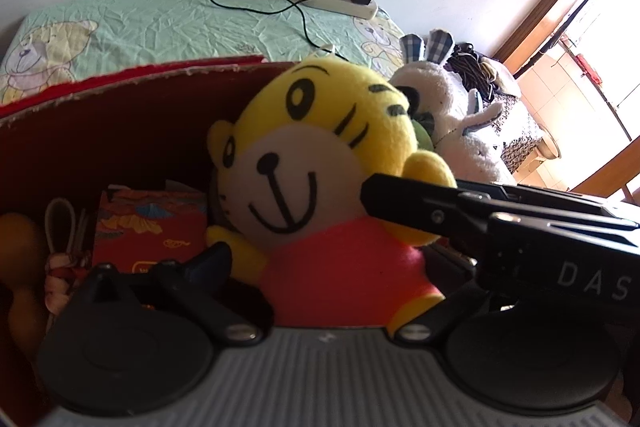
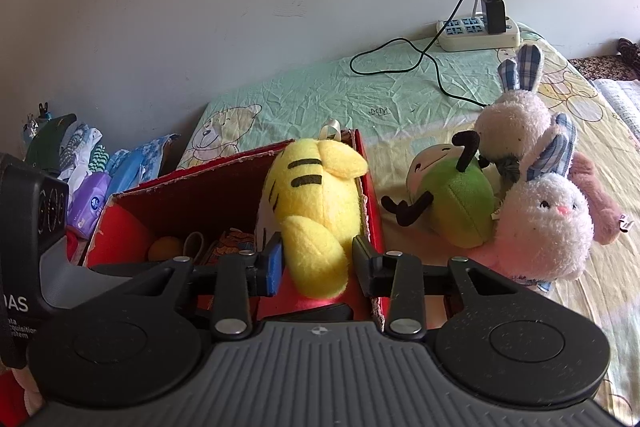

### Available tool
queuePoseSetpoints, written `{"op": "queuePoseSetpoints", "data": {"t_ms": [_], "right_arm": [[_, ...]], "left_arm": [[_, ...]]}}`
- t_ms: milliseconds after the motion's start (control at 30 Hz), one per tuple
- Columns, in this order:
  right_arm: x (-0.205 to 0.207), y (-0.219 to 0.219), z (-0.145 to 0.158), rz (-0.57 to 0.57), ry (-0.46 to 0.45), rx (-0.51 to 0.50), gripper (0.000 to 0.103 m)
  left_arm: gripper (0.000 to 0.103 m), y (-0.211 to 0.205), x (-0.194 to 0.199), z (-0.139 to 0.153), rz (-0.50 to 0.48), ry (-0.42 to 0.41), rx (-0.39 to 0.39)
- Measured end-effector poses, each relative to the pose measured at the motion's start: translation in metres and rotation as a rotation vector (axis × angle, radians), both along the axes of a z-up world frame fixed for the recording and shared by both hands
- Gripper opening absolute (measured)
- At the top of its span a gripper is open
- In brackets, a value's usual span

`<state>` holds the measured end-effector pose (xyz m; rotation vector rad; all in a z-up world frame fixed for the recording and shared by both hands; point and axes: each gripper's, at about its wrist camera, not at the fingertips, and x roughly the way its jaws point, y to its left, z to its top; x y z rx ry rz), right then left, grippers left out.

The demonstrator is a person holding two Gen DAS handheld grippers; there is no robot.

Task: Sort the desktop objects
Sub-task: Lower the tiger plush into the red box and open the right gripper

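A yellow tiger plush [image 1: 320, 163] in a red shirt stands upright inside the red cardboard box [image 1: 160, 77], facing the left wrist camera. My right gripper [image 2: 316, 263] is shut on the tiger plush [image 2: 316, 211], pinching one yellow limb between its pads over the box [image 2: 370, 195]. One of the right gripper's fingers [image 1: 384, 195] reaches in from the right against that limb. My left gripper [image 1: 328, 277] is open, its fingers wide on either side of the tiger's red body. Its right finger is hidden behind the other tool.
The box also holds a red patterned packet [image 1: 152, 227], an orange ball [image 2: 164, 247] and a looped cord. Right of the box on the green sheet lie a green plush [image 2: 460, 199], two white rabbits [image 2: 544, 227] and a pink plush [image 2: 596, 203]. A power strip [image 2: 476, 35] sits by the wall; packets [image 2: 92, 187] are stacked left.
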<state>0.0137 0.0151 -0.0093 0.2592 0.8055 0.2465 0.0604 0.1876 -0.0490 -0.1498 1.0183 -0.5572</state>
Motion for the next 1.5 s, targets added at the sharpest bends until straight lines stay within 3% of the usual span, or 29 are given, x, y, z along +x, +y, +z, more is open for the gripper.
{"op": "queuePoseSetpoints", "data": {"t_ms": [567, 1267, 1500], "right_arm": [[-0.002, -0.005, -0.007, -0.001, 0.007, 0.015, 0.03], [-0.01, -0.009, -0.015, 0.02, -0.058, 0.059, 0.029], [-0.008, -0.014, -0.015, 0.079, -0.067, 0.071, 0.029]], "left_arm": [[0.103, -0.013, -0.007, -0.001, 0.028, -0.015, 0.088], [0.103, -0.028, -0.02, 0.002, 0.042, -0.101, 0.217], [0.103, -0.033, -0.024, 0.003, 0.086, -0.128, 0.271]]}}
